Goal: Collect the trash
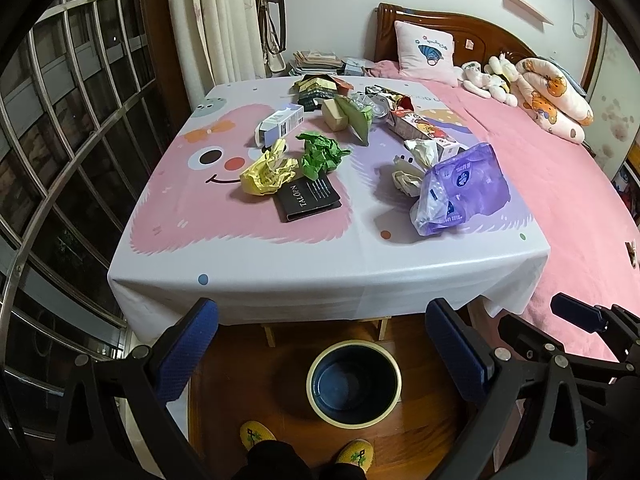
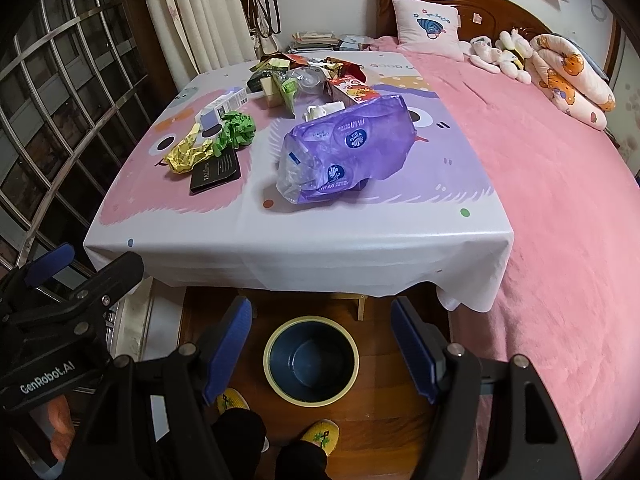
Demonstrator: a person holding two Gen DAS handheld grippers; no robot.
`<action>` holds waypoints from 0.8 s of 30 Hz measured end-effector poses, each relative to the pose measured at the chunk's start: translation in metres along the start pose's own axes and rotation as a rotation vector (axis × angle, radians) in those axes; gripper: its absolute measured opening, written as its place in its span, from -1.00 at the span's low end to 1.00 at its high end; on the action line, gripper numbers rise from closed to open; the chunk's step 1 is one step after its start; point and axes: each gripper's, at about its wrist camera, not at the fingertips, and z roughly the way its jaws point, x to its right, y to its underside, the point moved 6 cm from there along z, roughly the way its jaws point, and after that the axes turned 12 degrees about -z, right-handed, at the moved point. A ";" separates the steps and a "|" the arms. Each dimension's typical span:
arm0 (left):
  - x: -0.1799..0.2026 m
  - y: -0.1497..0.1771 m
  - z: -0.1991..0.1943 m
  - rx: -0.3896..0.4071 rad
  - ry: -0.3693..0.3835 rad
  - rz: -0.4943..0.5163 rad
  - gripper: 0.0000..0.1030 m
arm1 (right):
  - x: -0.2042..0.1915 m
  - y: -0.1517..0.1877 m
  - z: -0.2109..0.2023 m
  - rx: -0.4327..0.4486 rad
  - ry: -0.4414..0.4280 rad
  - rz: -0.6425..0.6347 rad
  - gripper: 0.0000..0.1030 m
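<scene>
Trash lies on the cartoon tablecloth (image 1: 240,256): a purple plastic bag (image 1: 464,192) (image 2: 348,148), crumpled green paper (image 1: 320,154) (image 2: 238,130), a yellow wrapper (image 1: 266,172) (image 2: 186,156), a black booklet (image 1: 308,200) (image 2: 216,172), white crumpled tissue (image 1: 412,164) and several boxes and wrappers (image 1: 352,108) at the far side. A dark blue bin with a cream rim (image 1: 354,384) (image 2: 312,360) stands on the floor below the table's front edge. My left gripper (image 1: 322,354) is open and empty above the bin. My right gripper (image 2: 322,354) is open and empty above it too.
A bed with a pink blanket (image 2: 560,200) runs along the right, with pillows and plush toys (image 1: 492,76) at its head. A barred window (image 1: 60,120) is on the left. The person's feet in yellow slippers (image 1: 256,436) stand on the wooden floor.
</scene>
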 end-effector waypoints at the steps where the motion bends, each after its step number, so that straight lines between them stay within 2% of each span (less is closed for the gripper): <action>1: 0.000 0.000 0.000 0.001 0.000 -0.001 0.99 | 0.001 -0.001 0.001 0.002 -0.004 -0.001 0.41; 10: -0.005 -0.018 0.001 0.021 -0.024 -0.022 0.99 | -0.003 -0.021 0.003 0.038 -0.041 -0.036 0.41; 16: -0.023 -0.043 0.015 -0.017 -0.038 -0.037 0.99 | -0.014 -0.043 0.014 0.039 -0.050 -0.073 0.41; 24: -0.055 -0.090 0.052 -0.055 -0.065 -0.064 0.99 | -0.038 -0.096 0.034 0.035 -0.126 -0.052 0.40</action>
